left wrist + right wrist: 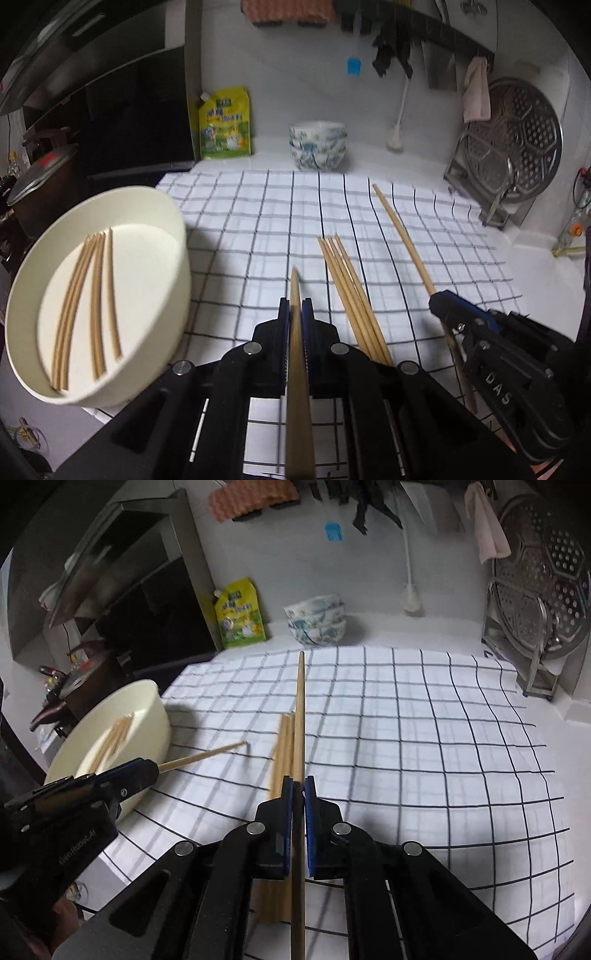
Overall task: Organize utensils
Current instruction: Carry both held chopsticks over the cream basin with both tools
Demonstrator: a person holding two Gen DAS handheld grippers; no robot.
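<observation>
Chopstick in my left jaws [295, 314]: one wooden chopstick [297, 369] pinched between the blue pads, its tip sticking out ahead of them, the rest running back under the camera.
Chopstick in my right jaws [298, 794]: a second chopstick [300, 716] pinched the same way, pointing straight ahead over the cloth towards the back wall.
How my jaws stand: both pairs pressed nearly together, each with only the thin stick between its pads.
Loose bundle [351, 291]: several more chopsticks lying side by side on the cloth, between my two jaws; from the right wrist view they lie just left of and under the stick I hold there.
Basin [177, 258]: a cream round basin at the left edge of the cloth, close beside my left jaws, with a handful of chopsticks [92, 295] lying flat on its bottom.
Cloth [258, 221]: white with a dark grid, spread over the white bench [273, 151].
Further back: stacked patterned bowls [317, 146] and a yellow refill pouch [225, 123] against the wall, well apart from the chopsticks.
Far right: a perforated metal steamer plate [517, 136] standing upright in a rack.
</observation>
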